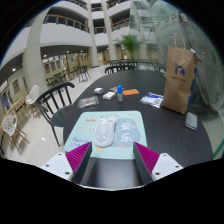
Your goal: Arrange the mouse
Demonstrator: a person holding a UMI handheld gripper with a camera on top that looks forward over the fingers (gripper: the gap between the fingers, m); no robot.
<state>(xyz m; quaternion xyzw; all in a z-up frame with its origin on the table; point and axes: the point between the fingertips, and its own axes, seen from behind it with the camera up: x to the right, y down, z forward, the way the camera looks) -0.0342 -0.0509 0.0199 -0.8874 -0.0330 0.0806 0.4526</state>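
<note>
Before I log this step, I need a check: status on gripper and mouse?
Gripper open, holding nothing. Mouse on the mat, just ahead of fingers. Path clear.

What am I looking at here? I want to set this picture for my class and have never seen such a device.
The picture comes from a camera riding on hand-held tongs, looking forward along the two fingers with pink pads. No robot arm; a person carries it. The fingers stand open and hold nothing. Just ahead, on a dark round table, lies a pale mat with a white mouse and a grey mouse side by side. Beyond are a small bottle, papers and a brown paper bag.
</note>
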